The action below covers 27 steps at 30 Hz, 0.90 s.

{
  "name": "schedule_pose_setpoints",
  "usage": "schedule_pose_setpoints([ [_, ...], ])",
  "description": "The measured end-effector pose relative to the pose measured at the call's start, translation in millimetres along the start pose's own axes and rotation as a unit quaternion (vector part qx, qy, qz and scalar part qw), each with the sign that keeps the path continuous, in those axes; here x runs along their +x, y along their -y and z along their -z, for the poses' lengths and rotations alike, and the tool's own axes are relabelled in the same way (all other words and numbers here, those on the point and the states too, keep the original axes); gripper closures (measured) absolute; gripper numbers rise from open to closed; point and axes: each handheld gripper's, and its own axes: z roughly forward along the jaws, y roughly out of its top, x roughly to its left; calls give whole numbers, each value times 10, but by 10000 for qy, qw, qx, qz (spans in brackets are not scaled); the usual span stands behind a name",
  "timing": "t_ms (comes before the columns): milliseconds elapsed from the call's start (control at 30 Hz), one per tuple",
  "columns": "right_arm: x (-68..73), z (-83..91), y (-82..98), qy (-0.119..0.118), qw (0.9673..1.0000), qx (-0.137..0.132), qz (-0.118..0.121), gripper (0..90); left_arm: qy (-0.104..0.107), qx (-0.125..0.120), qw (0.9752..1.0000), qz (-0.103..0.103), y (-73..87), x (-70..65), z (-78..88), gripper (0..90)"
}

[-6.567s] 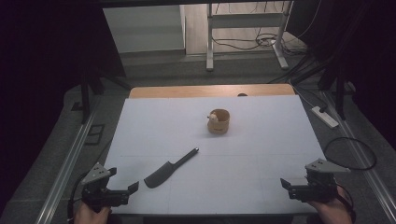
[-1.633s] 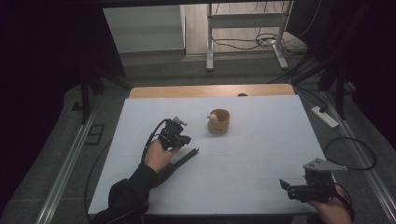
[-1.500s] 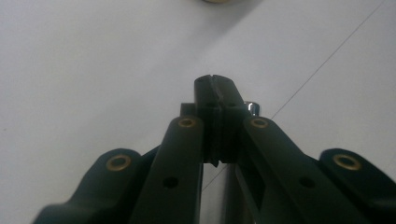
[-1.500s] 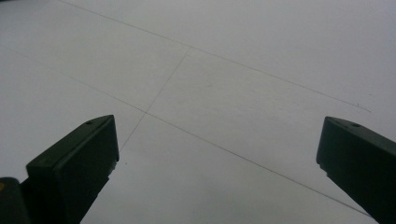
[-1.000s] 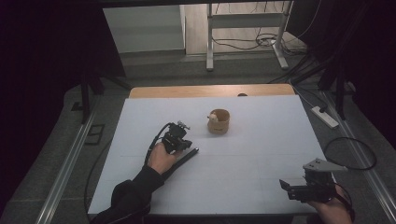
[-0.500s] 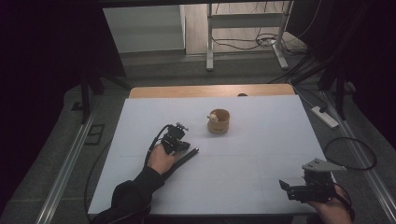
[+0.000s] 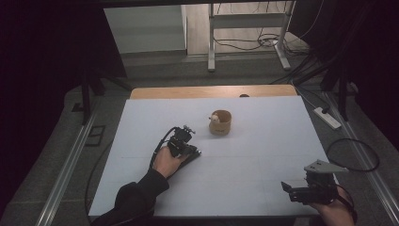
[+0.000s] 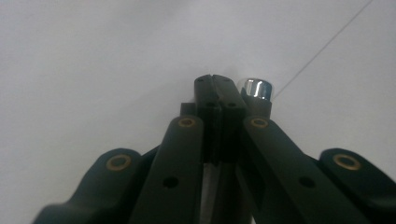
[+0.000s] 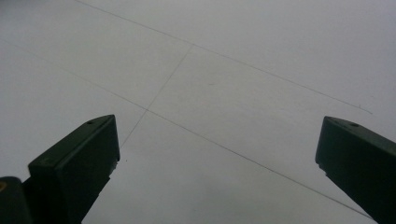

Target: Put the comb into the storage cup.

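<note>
A black-handled knife [image 7: 195, 153] lies on the white table [image 7: 263, 155], left of the middle; my hand hides its blade. My left gripper [image 7: 190, 149] points down at the handle. In the left gripper view its pads meet with nothing between them, so the left gripper [image 8: 215, 81] is shut. The handle's silver end cap [image 8: 256, 87] shows just past the right tip. Whether the tips press on the handle I cannot tell. My right gripper [image 7: 291, 190] rests at the front right corner, and the right gripper [image 9: 217, 140] is open over bare table.
A small wooden cup [image 7: 220, 123] with a pale thing in it stands behind the knife to the right. A cable [image 7: 353, 155] loops beside the table's right edge, and a power strip [image 7: 328, 117] lies on the floor there.
The left hand came from the front left corner to the knife; over the last second it only settled slightly onto the handle. The right gripper has kept still.
</note>
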Motion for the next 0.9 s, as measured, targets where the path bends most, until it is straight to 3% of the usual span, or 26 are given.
schedule_pose_setpoints([
  [500, 4, 6, 2, -6, 10000, -28, 18, 0, 142, 176, 9991, -346, 23, -267, -37, 887],
  [900, 9, 8, 1, -6, 10000, -37, 46, 0, 323, 351, 9978, -450, 143, -410, 18, 886],
])
